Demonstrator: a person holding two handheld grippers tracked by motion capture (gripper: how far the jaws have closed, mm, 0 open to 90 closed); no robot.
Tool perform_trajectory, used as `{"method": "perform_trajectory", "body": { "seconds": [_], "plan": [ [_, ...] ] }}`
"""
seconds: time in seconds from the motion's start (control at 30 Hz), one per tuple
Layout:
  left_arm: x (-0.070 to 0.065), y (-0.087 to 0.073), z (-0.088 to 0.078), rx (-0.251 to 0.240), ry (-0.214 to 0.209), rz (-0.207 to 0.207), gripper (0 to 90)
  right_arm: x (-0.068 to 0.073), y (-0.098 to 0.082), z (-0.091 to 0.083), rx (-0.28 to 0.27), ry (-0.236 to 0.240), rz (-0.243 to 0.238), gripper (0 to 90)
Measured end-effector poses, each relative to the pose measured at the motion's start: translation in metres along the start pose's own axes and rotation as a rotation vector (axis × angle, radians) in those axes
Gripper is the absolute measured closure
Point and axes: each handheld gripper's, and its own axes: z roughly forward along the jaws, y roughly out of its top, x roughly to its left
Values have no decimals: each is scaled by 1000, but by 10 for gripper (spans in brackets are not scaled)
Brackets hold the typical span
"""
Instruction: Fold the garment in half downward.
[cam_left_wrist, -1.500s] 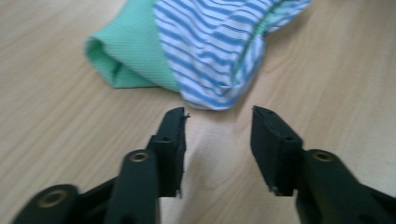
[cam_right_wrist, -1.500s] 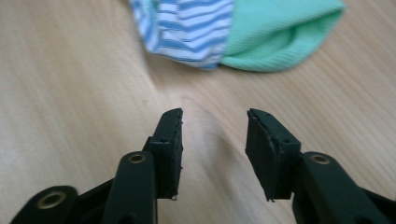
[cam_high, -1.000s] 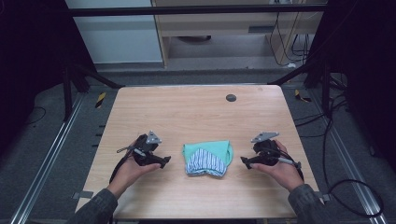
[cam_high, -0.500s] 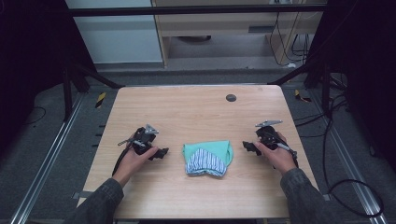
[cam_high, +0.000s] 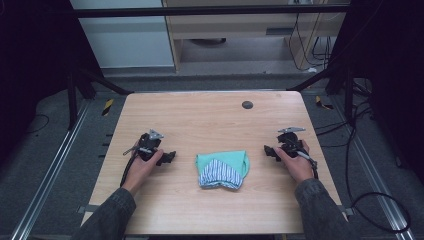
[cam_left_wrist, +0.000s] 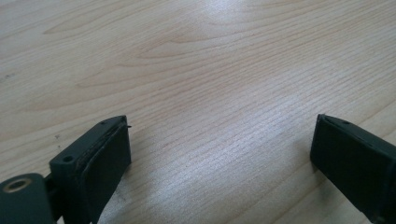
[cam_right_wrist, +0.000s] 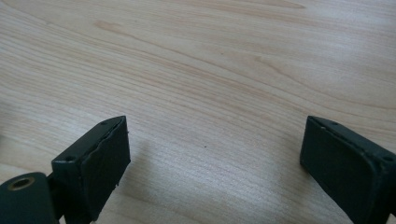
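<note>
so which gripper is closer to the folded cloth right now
Right, by a narrow margin. The right gripper sits just off the folded cloth's right edge, jaws open over bare table. The left gripper rests slightly farther off its left edge, also open, nothing between its jaws.

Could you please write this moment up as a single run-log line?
left gripper: open, jaws just opening, empty | right gripper: open, empty | folded cloth: between them on table, untouched

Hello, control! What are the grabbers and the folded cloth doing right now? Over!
Left gripper and right gripper open, fingers empty, jaws just opened on the left. Folded cloth lies flat between them, untouched. Nothing in the way on the table.
</note>
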Motion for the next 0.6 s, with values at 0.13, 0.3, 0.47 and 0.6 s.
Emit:
{"method": "perform_trajectory", "body": {
  "seconds": [0.13,0.3,0.47,0.6],
  "plan": [
    [2,-1,1,-8,-5,-17,29,1,-1,3,1,-17,-11,77],
    [2,-1,3,-20,-8,-15,14,2,-1,4,-4,-27,-11,66],
    [2,-2,4,-31,-6,-15,7,4,-1,6,-12,-36,-7,49],
    [2,-2,5,-31,-5,-15,4,6,-2,6,-21,-43,5,45]
  ]
}}
